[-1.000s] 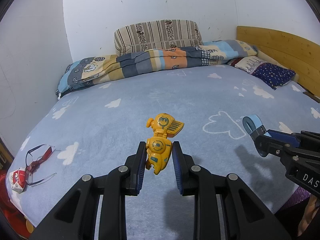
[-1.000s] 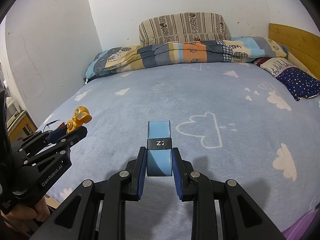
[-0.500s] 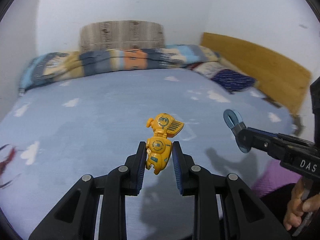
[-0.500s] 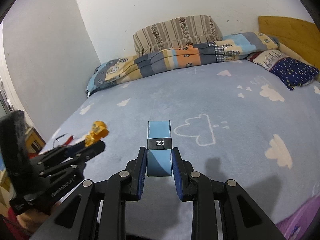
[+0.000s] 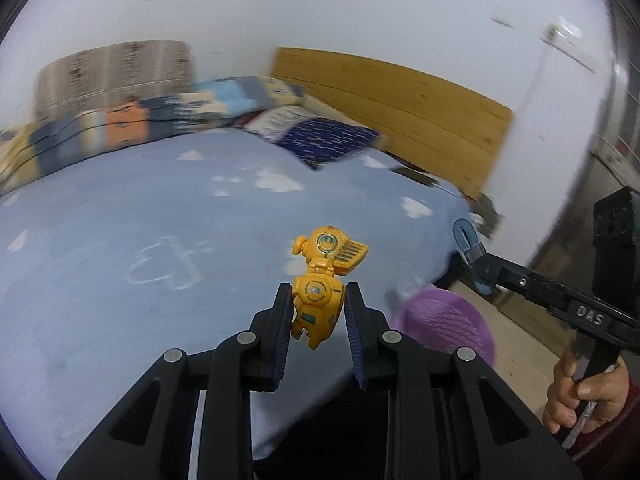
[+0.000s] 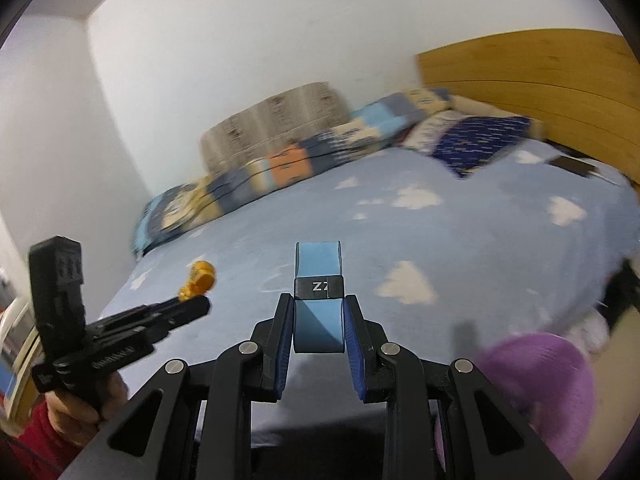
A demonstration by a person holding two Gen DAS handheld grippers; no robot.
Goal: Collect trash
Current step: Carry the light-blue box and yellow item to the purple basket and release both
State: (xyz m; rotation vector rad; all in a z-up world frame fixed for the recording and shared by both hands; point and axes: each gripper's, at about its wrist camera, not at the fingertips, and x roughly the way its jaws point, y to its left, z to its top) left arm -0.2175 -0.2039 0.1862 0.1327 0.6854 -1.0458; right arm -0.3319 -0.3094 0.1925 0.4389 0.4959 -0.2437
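Gripping a yellow toy robot [image 5: 318, 308] between its blue pads, the left gripper [image 5: 317, 316] hangs above the near edge of the bed [image 5: 120, 240], its jaws clamped on the toy's lower body while the head and a ribbed wing stick out past the tips. Seen from the right wrist view, this same gripper shows at the left, held by a hand [image 6: 84, 408] in a red sleeve [image 6: 36, 436], with the toy's yellow head just beyond its tips.

The right gripper [image 6: 318, 328] has its jaws clamped on a folded blue band [image 6: 318, 304] with a black buckle marked "ZZ"; the band stands upright between the pads and rises beyond them. In the left wrist view it reaches in from the right, a hand [image 5: 584, 396] around its grip, the band a thin blue loop at its tip.

A purple basket [image 5: 444, 324] sits on the floor beside the bed's corner, below and between the two grippers. It also fills the lower right of the right wrist view.

On the bed lie a blue sheet with white clouds, a folded patchwork quilt [image 6: 280, 168], a striped cushion [image 5: 112, 72] against the wall and a dark blue pillow [image 5: 324, 140] by the wooden headboard [image 5: 400, 104]. Much of the background is blurred.
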